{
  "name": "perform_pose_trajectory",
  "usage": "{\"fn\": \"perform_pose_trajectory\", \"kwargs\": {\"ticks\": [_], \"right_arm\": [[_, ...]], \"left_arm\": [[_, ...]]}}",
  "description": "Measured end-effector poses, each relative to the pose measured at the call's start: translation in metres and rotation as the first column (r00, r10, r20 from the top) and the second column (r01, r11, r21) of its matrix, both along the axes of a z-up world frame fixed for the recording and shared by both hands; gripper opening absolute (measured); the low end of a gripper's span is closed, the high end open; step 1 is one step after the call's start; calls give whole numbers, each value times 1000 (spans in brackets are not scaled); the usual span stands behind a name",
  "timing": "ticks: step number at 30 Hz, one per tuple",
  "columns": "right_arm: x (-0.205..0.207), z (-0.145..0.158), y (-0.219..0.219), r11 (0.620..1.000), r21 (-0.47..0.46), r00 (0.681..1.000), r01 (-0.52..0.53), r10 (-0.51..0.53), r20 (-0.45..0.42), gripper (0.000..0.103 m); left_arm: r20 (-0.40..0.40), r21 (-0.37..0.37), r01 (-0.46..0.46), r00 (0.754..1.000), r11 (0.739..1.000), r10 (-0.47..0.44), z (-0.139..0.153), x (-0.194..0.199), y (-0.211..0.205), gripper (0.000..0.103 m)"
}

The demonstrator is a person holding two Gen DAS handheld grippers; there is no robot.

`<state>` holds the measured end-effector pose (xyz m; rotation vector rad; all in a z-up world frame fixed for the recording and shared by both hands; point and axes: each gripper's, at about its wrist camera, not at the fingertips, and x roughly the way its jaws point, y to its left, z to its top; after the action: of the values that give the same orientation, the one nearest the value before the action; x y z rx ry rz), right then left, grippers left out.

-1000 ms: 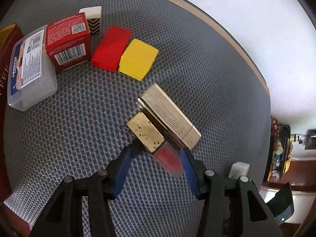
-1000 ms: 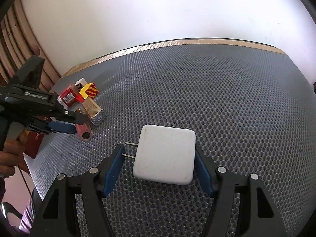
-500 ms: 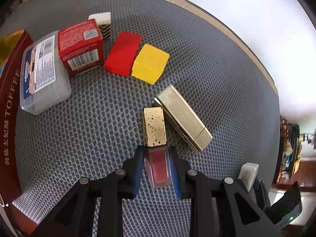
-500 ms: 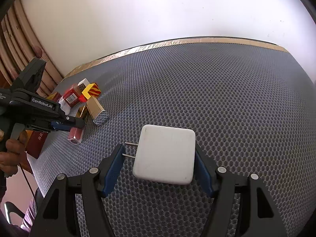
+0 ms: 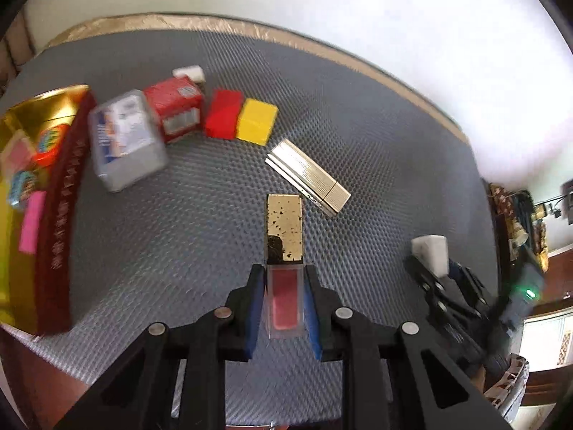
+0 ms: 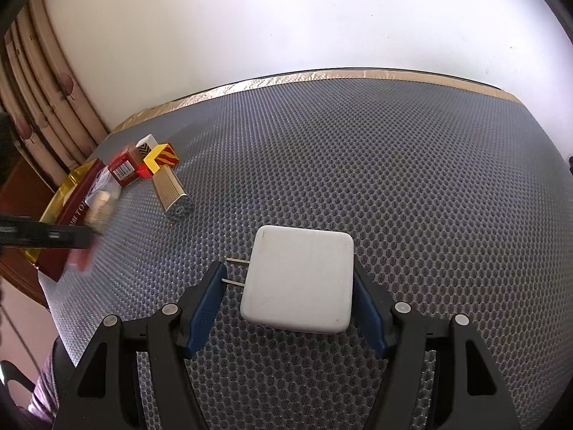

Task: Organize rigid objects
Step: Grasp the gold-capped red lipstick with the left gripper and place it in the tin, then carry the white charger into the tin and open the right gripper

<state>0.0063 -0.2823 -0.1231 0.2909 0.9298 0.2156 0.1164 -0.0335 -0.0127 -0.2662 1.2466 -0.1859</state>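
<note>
Left gripper point(image 5: 284, 286) is pinching the clear, red-filled end of a lip gloss tube point(image 5: 284, 247), both blue pads pressed flat against its sides; the gold-flecked cap is pointing forward, away from the camera. The tube seems lifted clear of the mat, though the blur makes that hard to confirm. Right gripper point(image 6: 288, 286) is straddling a white charger point(image 6: 299, 281): the right pad is touching its edge, the left pad is standing just off the two metal prongs, so the jaws are spread around it, not clamped, and the charger is lying flat on the mat. The step in hand looks like carrying the tube toward the row of things at the far left. That row is holding a white block point(image 5: 188, 71), a red carton point(image 5: 174, 107), a red block point(image 5: 222, 118) and a yellow block point(image 5: 257, 125), with a clear plastic case point(image 5: 125, 143) and an open gold-lined box point(image 5: 39, 197) nearer the edge. A ribbed gold lighter point(image 5: 308, 175) is lying askew between the row and the tube, apart from both. The next move probably calls for setting the tube down parallel to its neighbours without knocking the lighter, then loosening the pads. The surface is a grey honeycomb mat point(image 6: 394, 179) edged with a gold strip along the far side. Behind it a plain white wall is rising; curtains are hanging at the left, and dark wooden furniture is showing past the right edge in the left camera.
</note>
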Motion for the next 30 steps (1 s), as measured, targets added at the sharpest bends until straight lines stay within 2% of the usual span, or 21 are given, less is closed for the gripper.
{"fn": "perform_pose_trajectory", "kwargs": {"ticks": [5, 7, 9, 11, 13, 16, 19, 21, 25, 28, 30], "right_arm": [[3, -1, 10, 999, -32, 1000, -2, 2, -3, 65], [3, -1, 14, 999, -50, 1000, -4, 4, -4, 65], [5, -1, 19, 998, -65, 1000, -5, 5, -7, 65], [7, -1, 24, 997, -79, 1000, -6, 6, -9, 65], [9, -2, 29, 995, -96, 1000, -7, 6, -11, 65], [10, -3, 35, 993, -119, 1000, -9, 7, -13, 66], [12, -4, 38, 991, -130, 1000, -9, 7, -16, 66], [14, -5, 41, 991, -137, 1000, -9, 7, -17, 66], [14, -5, 43, 988, -153, 1000, -11, 8, -19, 66], [16, -6, 45, 987, -157, 1000, -11, 7, -21, 66], [17, -5, 46, 987, -158, 1000, -10, 7, -21, 65]], "left_arm": [[104, 55, -86, 991, 995, 80, 42, -29, 66, 22], [142, 107, -147, 981, 983, 131, 49, -32, 105, 22], [167, 180, -222, 967, 958, 193, 55, -34, 147, 22], [166, 222, -276, 956, 935, 242, 49, -30, 189, 22], [151, 274, -296, 953, 915, 263, 41, -23, 206, 22], [114, 291, -298, 954, 909, 276, 22, -12, 242, 22], [83, 280, -302, 953, 911, 290, 2, 0, 260, 22], [97, 280, -293, 956, 914, 277, -3, 5, 261, 22], [127, 347, -267, 963, 899, 237, -8, 16, 260, 22], [119, 320, -270, 962, 908, 244, -9, 16, 260, 22], [143, 253, -300, 952, 920, 271, -1, 7, 263, 22]]}}
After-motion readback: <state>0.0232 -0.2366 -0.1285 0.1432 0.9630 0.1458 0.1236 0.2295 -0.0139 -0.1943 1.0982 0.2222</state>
